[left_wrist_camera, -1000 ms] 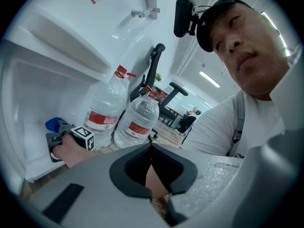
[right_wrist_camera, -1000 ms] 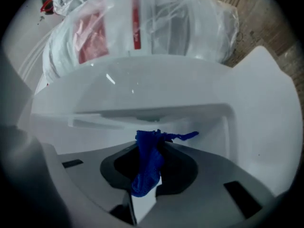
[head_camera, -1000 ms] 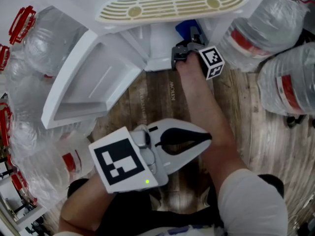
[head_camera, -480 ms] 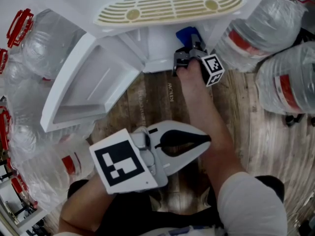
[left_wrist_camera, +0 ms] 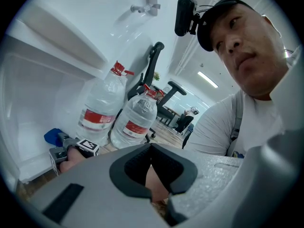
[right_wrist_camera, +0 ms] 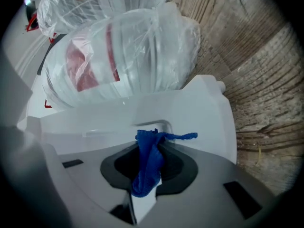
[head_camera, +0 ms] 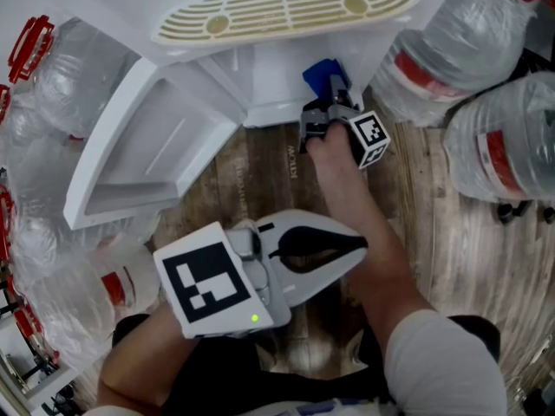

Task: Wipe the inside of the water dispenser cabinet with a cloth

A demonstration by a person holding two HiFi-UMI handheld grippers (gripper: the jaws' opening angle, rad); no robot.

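The white water dispenser cabinet (head_camera: 269,94) stands at the top of the head view with its door (head_camera: 147,146) swung open to the left. My right gripper (head_camera: 331,100) is at the cabinet's lower opening, shut on a blue cloth (head_camera: 323,76). In the right gripper view the blue cloth (right_wrist_camera: 148,163) hangs bunched between the jaws, against the cabinet's white edge (right_wrist_camera: 190,118). My left gripper (head_camera: 362,245) is held low near my body, shut with nothing in it. Through the left gripper (left_wrist_camera: 151,146) view the right gripper (left_wrist_camera: 61,151) and the cloth (left_wrist_camera: 52,136) show far off.
Large plastic water bottles stand on both sides of the cabinet, on the right (head_camera: 451,50) and on the left (head_camera: 52,85). The dispenser's beige drip grille (head_camera: 286,7) juts out above the opening. The floor (head_camera: 451,232) is wood planks. Bottles (right_wrist_camera: 123,51) crowd close to the right gripper.
The right gripper with the cloth has shifted slightly toward me at the cabinet opening, and more of the cloth shows. The left gripper has stayed put.
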